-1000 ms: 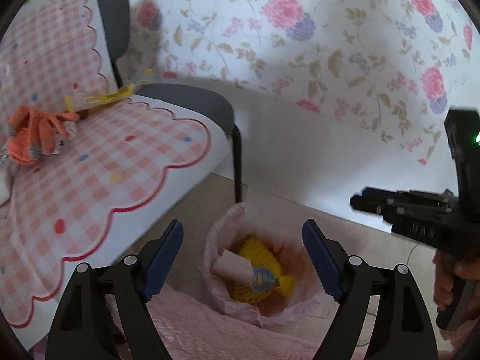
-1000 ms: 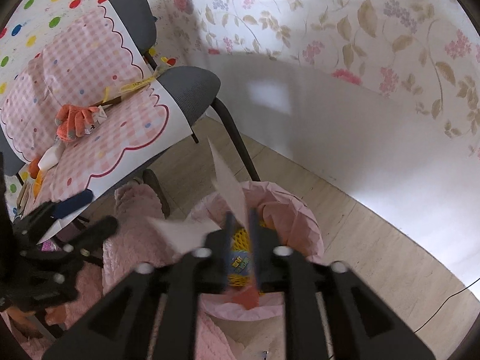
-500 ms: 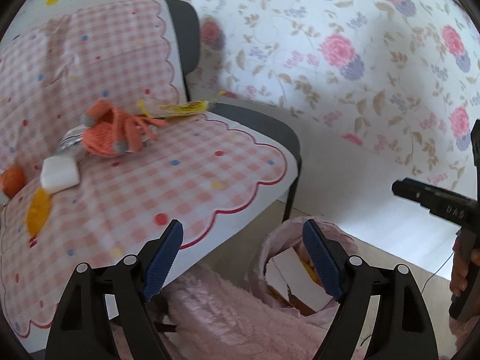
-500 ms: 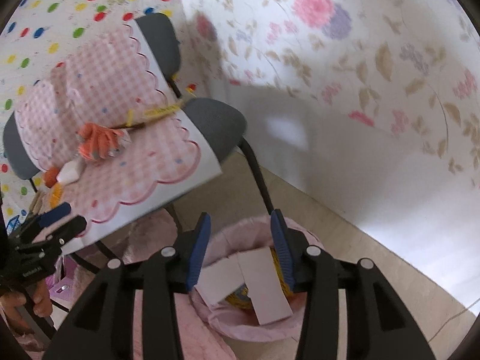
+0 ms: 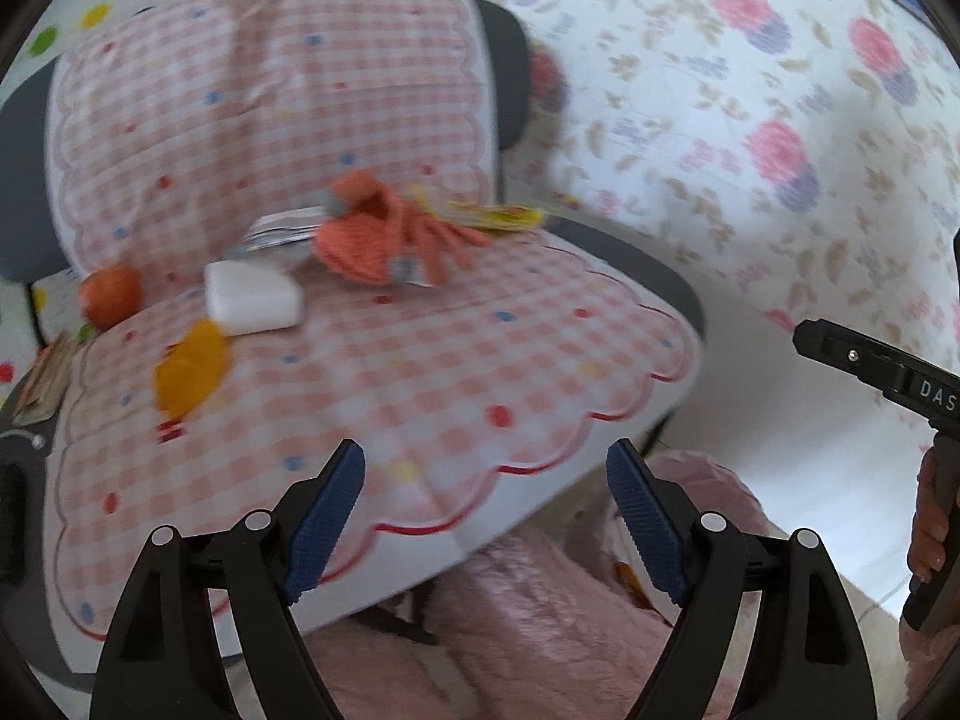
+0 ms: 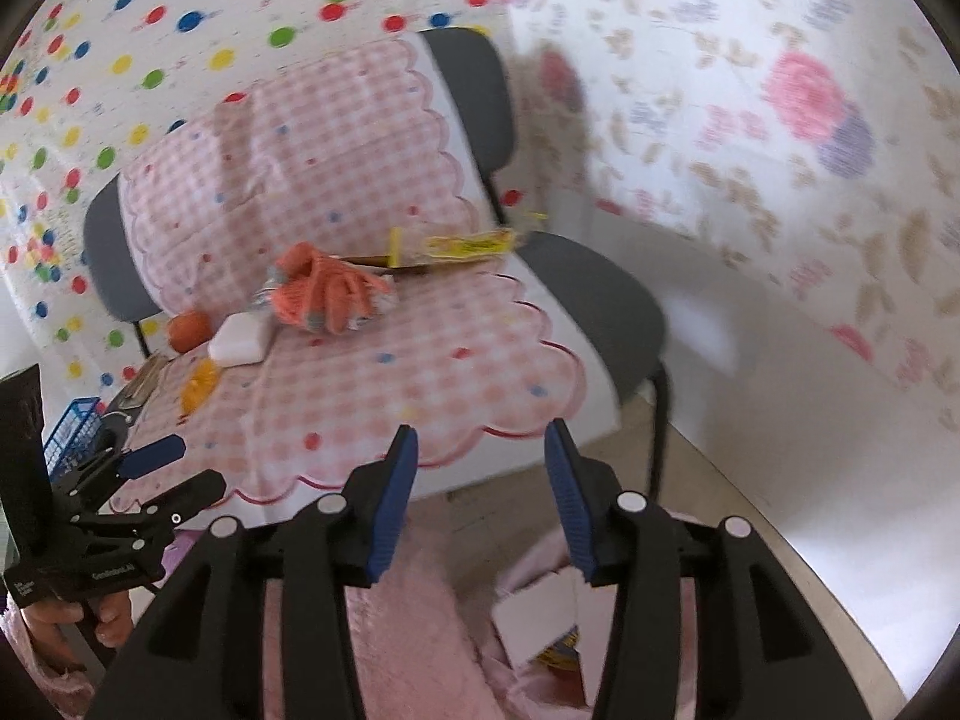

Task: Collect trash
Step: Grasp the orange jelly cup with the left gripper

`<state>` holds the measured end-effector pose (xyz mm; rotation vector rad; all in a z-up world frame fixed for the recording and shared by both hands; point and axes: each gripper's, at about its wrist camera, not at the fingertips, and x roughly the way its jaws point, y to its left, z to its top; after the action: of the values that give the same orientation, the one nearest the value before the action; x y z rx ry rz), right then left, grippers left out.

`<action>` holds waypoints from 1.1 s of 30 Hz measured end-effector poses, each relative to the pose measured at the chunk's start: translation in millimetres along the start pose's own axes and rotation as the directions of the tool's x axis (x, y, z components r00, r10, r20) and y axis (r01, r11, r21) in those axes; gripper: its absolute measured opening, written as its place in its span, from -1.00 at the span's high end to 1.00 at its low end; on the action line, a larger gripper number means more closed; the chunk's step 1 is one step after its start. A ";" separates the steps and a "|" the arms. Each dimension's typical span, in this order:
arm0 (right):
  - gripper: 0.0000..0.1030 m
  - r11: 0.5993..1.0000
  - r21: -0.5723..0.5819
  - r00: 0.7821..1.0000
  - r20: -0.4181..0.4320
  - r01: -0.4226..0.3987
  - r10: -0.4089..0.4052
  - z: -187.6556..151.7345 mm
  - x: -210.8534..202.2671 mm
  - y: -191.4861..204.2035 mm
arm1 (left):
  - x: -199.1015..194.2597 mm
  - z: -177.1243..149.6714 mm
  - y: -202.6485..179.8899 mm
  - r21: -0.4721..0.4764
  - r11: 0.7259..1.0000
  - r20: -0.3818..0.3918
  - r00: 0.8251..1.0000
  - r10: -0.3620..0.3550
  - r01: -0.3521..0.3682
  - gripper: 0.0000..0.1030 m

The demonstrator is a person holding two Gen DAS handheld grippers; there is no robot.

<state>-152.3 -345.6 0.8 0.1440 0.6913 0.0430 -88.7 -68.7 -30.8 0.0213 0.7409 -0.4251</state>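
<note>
My left gripper (image 5: 486, 516): jaws spread wide, nothing between the blue pads; they frame the scalloped front edge of the chair cloth.
My right gripper (image 6: 480, 501): jaws partly apart and have just been opening; nothing is held between them.
Chair (image 6: 594, 300): grey seat and back, draped with a pink checked cloth (image 5: 390, 372), ahead of both my grippers.
Trash on the seat: an orange knitted bundle (image 5: 372, 234) lies toward the back of the seat, with a yellow wrapper (image 5: 498, 216) just behind it on the right.
More on the seat: a white block (image 5: 252, 297) sits left of the orange bundle, a round orange fruit (image 5: 111, 297) further left, and a flat yellow-orange scrap (image 5: 189, 369) in front of the block.
Relation to my fingers: all of these lie well ahead of my fingertips, up and left of the left pair; none touches a pad.
Trash bin (image 6: 540, 576): pink-lined, on the floor below the seat edge, under my right fingers; white paper (image 6: 540, 618) lies inside it.
Blur: both views are smeared, so small details of the seat items are unclear.
</note>
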 end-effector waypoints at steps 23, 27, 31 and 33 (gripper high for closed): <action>-0.12 0.967 -0.159 0.980 -0.058 -0.198 0.191 53.8 116.6 100.4 | 18.4 22.4 153.1 -0.172 0.939 -0.046 0.955 0.293 -0.297 -0.60; -0.12 0.962 -0.148 0.972 -0.084 -0.230 0.219 62.4 138.1 105.5 | 41.5 26.7 164.1 -0.165 0.941 -0.081 0.955 0.285 -0.295 -0.60; -0.07 0.959 -0.153 0.970 -0.079 -0.239 0.229 67.4 146.3 108.6 | 63.4 32.1 172.0 -0.151 0.944 -0.112 0.954 0.280 -0.294 -0.56; -0.07 0.959 -0.151 0.970 -0.078 -0.240 0.231 69.3 150.6 109.9 | 71.7 33.7 178.4 -0.166 0.940 -0.130 0.951 0.280 -0.299 -0.51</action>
<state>8.7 -231.9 -25.5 0.0705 0.7241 0.3322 48.6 62.6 -76.1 -0.0206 0.8632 -0.0729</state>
